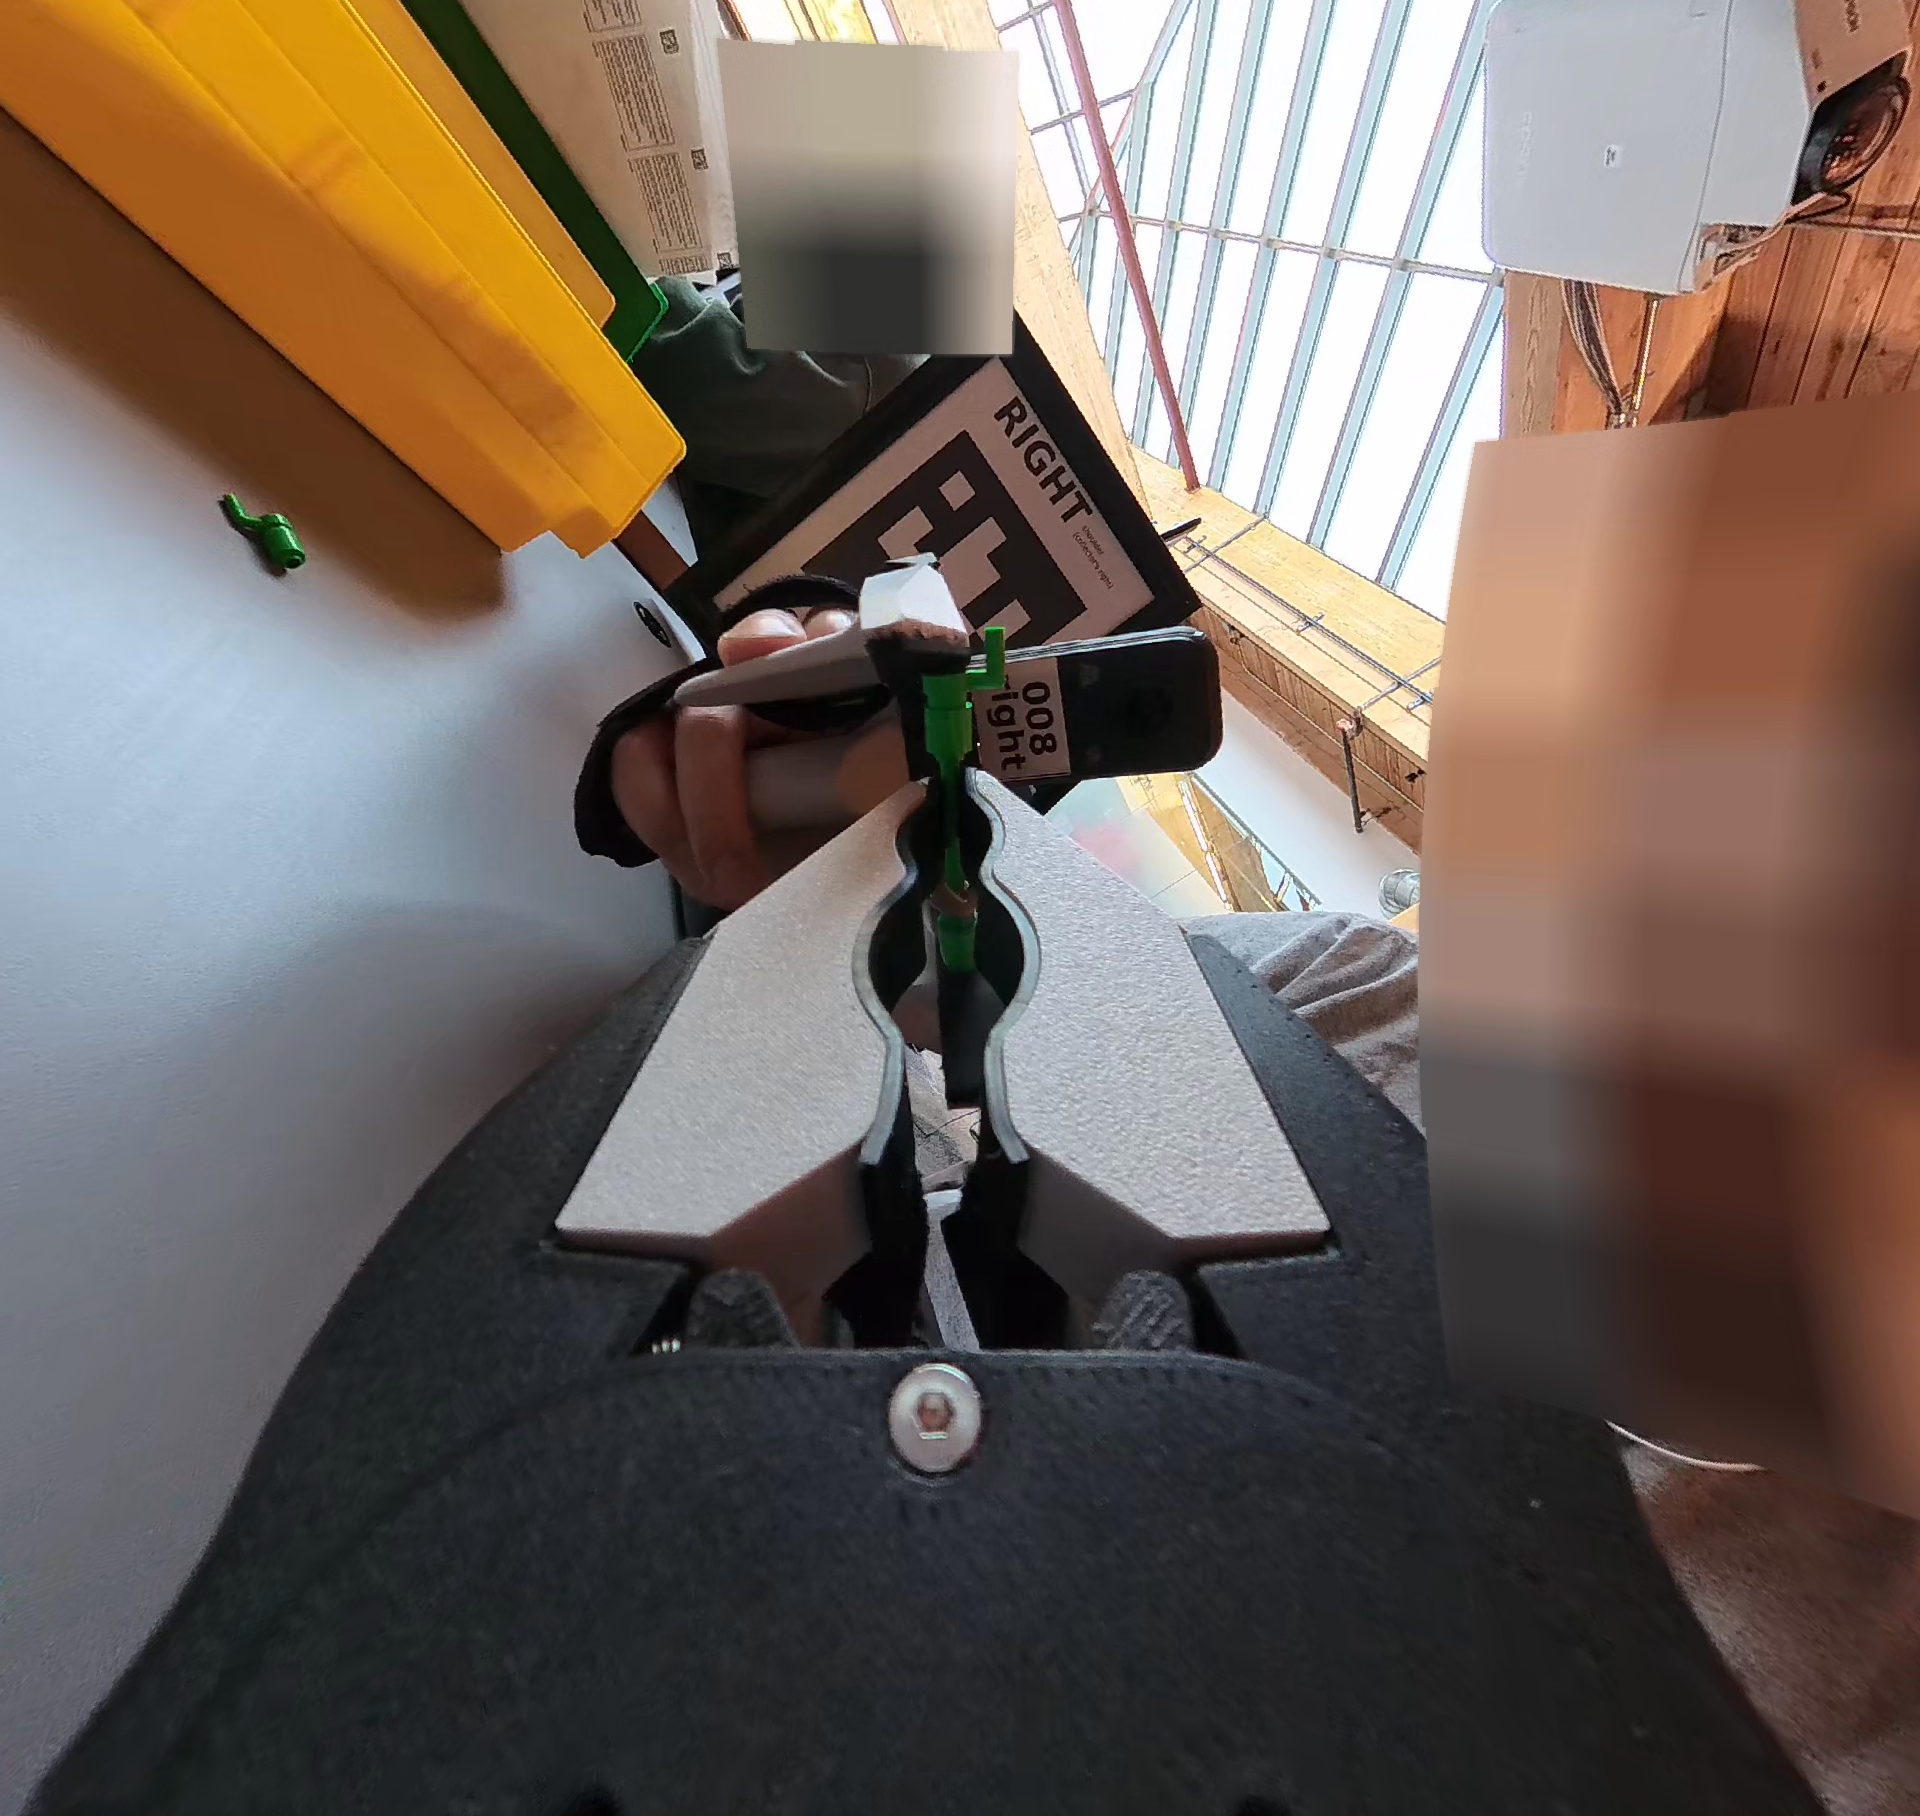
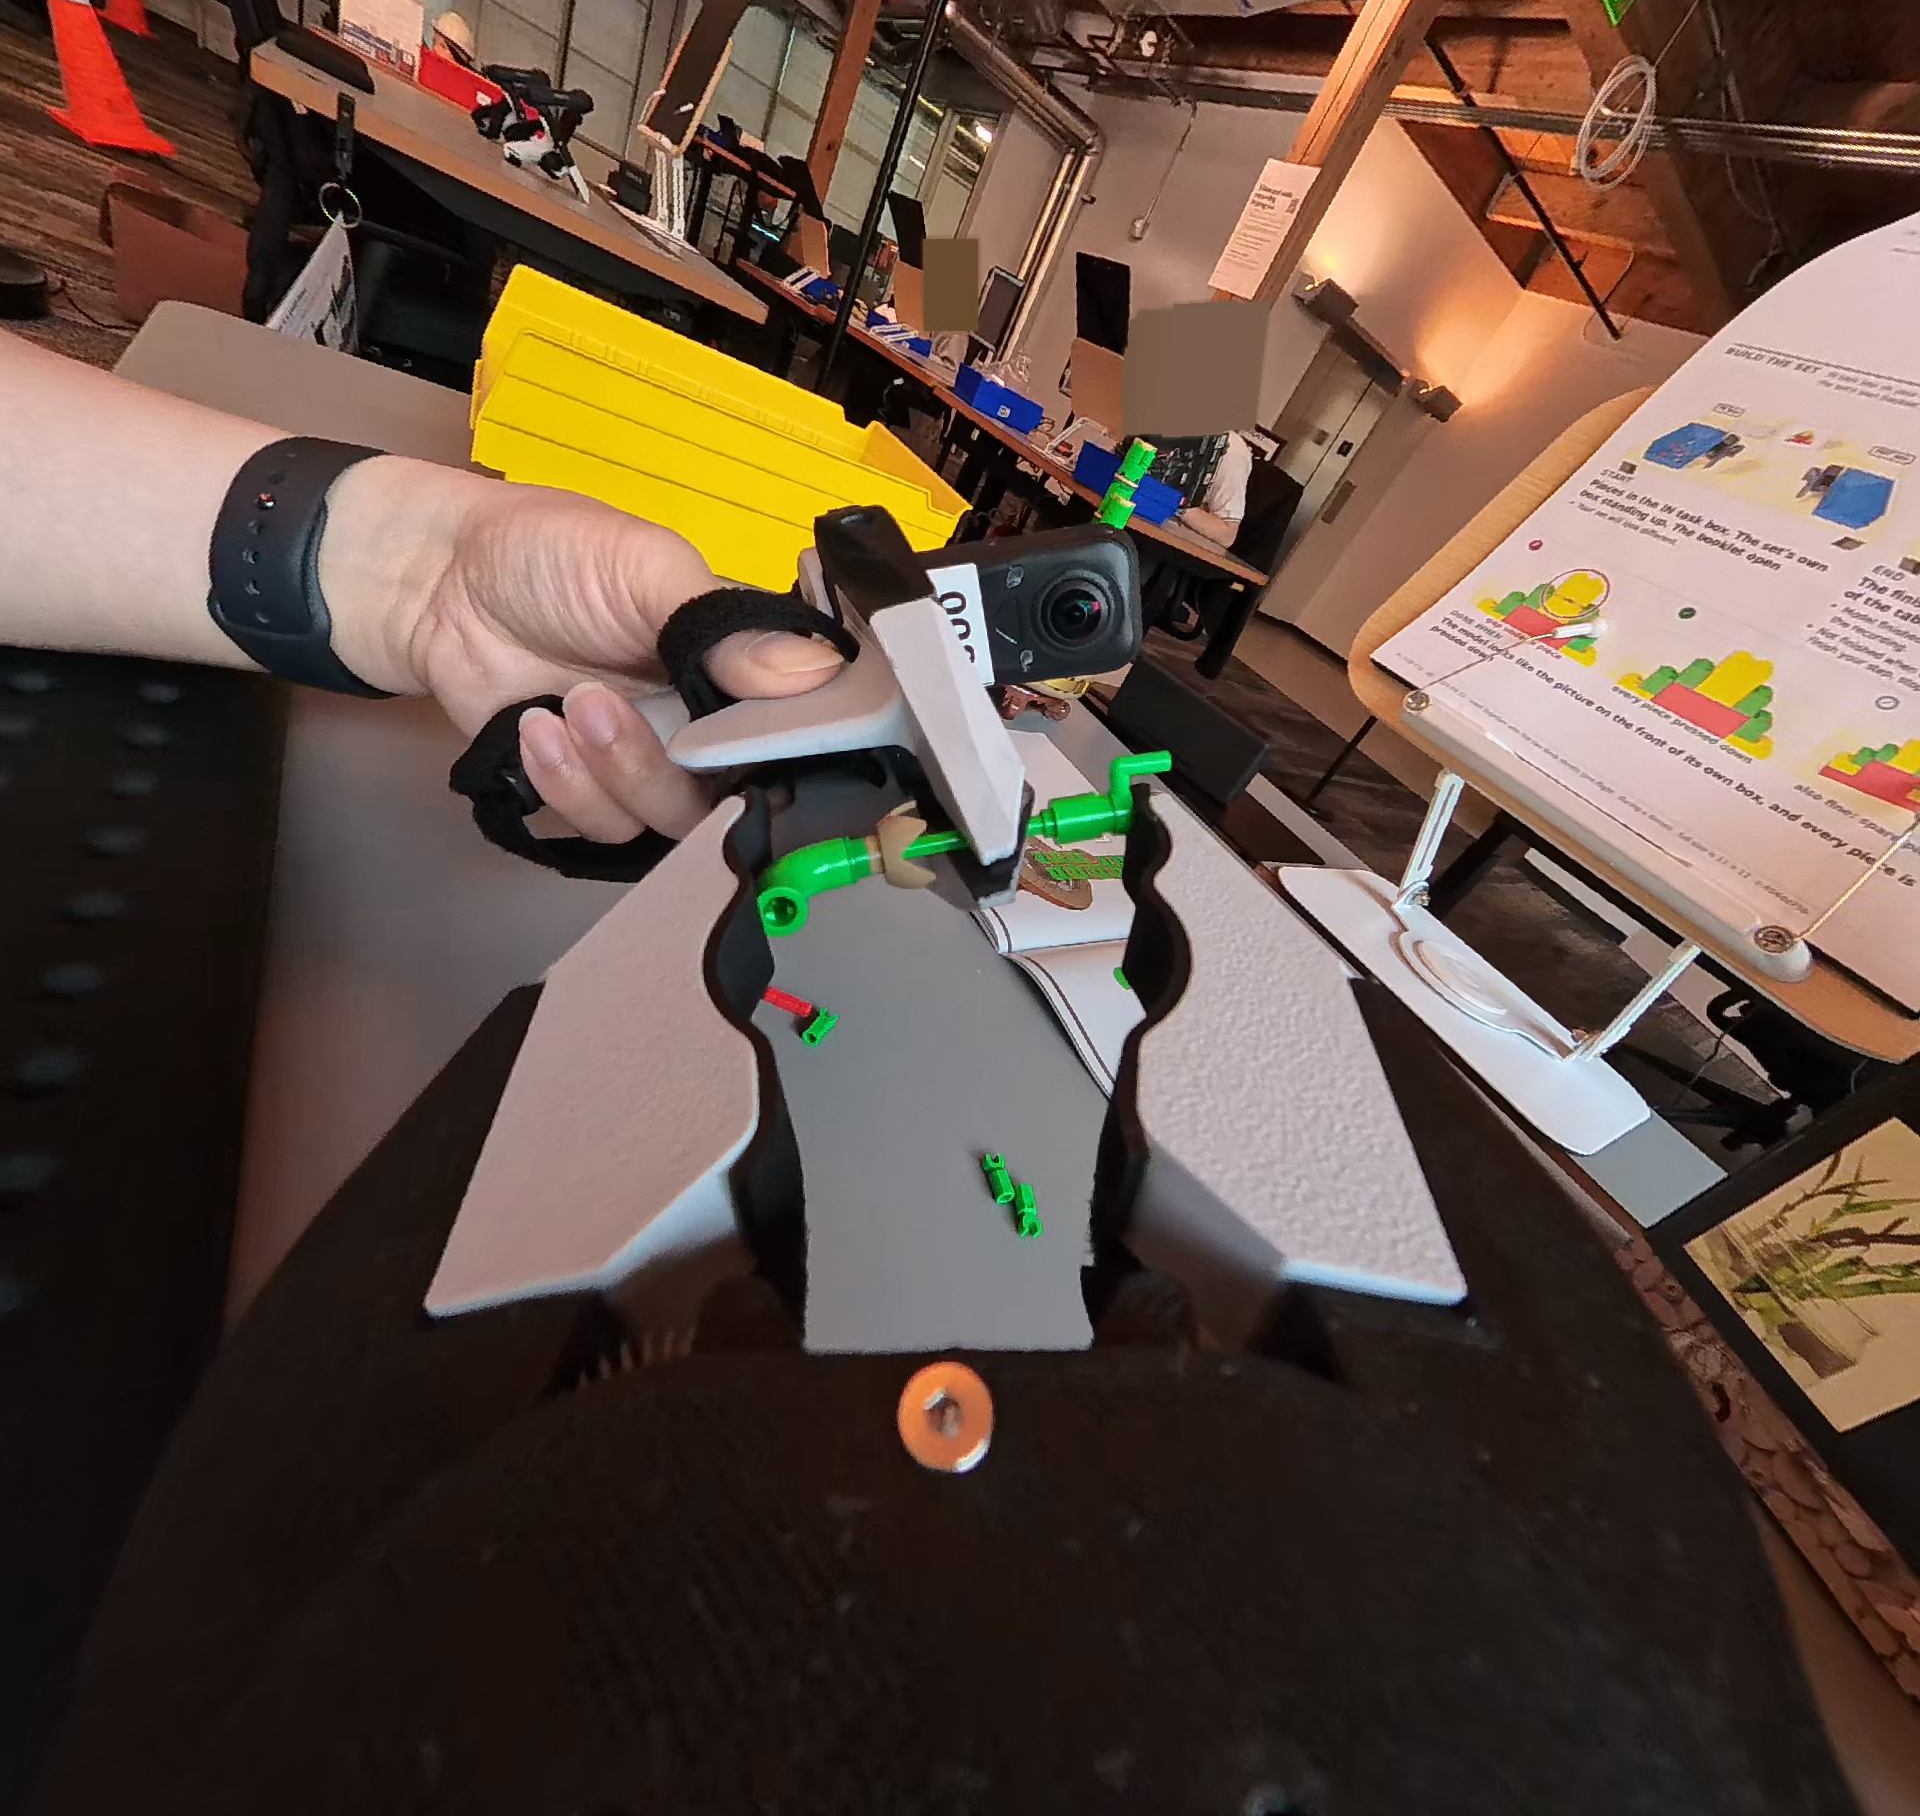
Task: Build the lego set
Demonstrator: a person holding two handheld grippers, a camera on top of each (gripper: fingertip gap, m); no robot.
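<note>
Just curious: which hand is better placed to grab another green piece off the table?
Probably right: the right gripper is open, loose green pieces showing between its fingers; the left gripper clamps the green stem.

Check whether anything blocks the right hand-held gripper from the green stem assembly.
Nothing visible does. The right hand-held gripper is open, its fingers flanking the green stem assembly; the left hand-held gripper clamps its middle, leaving both ends free.

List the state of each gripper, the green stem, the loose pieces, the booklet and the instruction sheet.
Left gripper: shut on the stem.
Right gripper: open, fingers either side of the stem.
Stem: held above the table, lying crosswise.
Loose pieces: lying flat on the table.
Booklet: open on the table.
Instruction sheet: propped tilted on a stand.
</note>
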